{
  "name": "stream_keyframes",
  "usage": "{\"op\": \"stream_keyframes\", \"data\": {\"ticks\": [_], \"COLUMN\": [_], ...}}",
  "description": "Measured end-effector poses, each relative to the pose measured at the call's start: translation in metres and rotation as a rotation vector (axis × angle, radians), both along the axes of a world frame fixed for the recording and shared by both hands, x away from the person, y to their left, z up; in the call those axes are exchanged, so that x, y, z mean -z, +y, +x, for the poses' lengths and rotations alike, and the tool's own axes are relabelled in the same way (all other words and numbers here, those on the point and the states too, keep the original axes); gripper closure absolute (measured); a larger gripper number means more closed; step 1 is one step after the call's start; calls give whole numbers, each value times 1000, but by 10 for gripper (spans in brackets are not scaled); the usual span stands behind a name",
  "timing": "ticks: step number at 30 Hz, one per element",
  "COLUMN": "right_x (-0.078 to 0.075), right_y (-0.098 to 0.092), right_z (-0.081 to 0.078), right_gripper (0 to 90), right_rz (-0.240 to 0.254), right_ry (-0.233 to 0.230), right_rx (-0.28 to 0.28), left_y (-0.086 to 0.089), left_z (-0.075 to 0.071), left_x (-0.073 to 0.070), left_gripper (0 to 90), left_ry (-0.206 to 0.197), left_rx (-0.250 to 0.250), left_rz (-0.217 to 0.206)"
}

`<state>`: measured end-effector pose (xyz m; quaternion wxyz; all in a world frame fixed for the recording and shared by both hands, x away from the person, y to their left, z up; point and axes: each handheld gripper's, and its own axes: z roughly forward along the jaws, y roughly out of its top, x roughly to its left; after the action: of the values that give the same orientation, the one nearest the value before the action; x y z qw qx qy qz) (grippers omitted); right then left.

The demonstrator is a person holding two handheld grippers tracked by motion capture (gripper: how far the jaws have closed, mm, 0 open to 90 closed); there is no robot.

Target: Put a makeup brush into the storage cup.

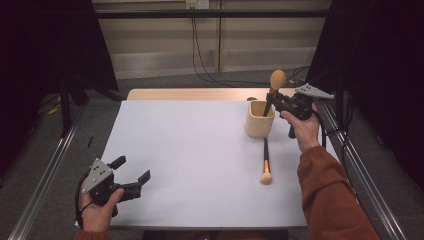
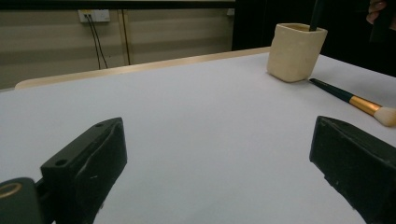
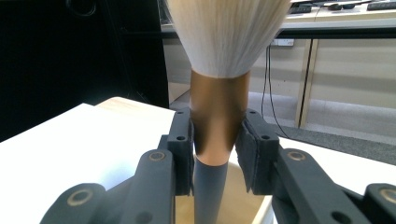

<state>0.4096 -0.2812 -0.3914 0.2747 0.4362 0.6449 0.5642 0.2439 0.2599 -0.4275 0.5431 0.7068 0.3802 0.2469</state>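
On the white table (image 1: 200, 165), the right gripper (image 3: 217, 140) squeezes a big brush (image 3: 219, 116) upright so its handle goes into the cup (image 1: 259, 120), while the left gripper (image 1: 131, 172) waits wide open.

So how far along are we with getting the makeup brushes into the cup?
Nothing is finished yet. In hand: the right gripper is clamped on the big brush, its handle already dipping into the beige cup. Left to do: release it, then collect the small brush lying on the table. The left gripper rests open.
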Motion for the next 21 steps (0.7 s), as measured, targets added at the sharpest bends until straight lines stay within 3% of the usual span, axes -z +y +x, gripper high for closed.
{"op": "stream_keyframes", "data": {"ticks": [21], "right_x": [26], "right_y": [4], "right_z": [2], "right_gripper": [692], "right_rz": [-13], "right_ry": [63], "right_rx": [-10], "left_y": [-1], "left_z": [-1], "left_x": [0], "left_gripper": [48], "left_ry": [-5], "left_rx": [-8], "left_rz": [16]}}
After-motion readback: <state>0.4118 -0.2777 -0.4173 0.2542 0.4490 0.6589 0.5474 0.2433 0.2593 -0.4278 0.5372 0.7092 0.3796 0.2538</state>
